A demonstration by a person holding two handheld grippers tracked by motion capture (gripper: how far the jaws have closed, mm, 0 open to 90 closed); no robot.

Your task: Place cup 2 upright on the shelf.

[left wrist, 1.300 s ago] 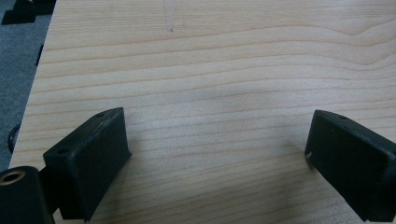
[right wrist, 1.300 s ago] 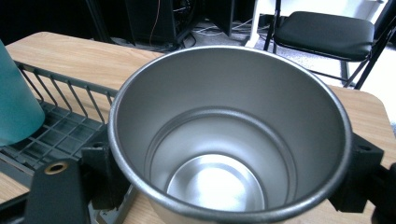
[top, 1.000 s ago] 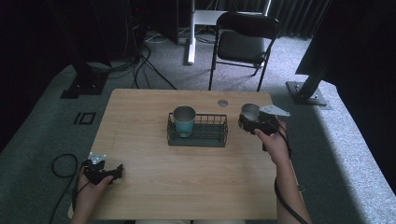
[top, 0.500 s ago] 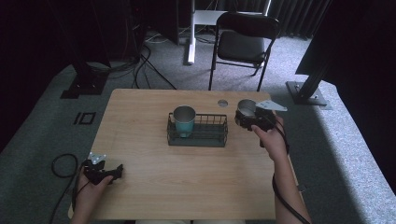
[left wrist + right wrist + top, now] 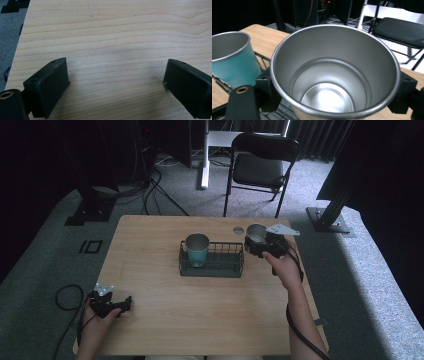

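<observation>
The right gripper [image 5: 259, 241] clamped a steel cup [image 5: 334, 72] just beside the wire basket [image 5: 212, 264] holding a teal cup [image 5: 196, 249]; the left gripper [image 5: 117, 82] rested spread-jawed on the table [image 5: 200, 310].

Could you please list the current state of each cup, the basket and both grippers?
Steel cup with bare metal inside: upright, empty, clamped between jaws, beside the basket.
Teal metal cup: upright in the basket's left end.
Black wire basket: on the table, right part free.
Right gripper: shut on the steel cup.
Left gripper: open, empty, over bare wood.
</observation>
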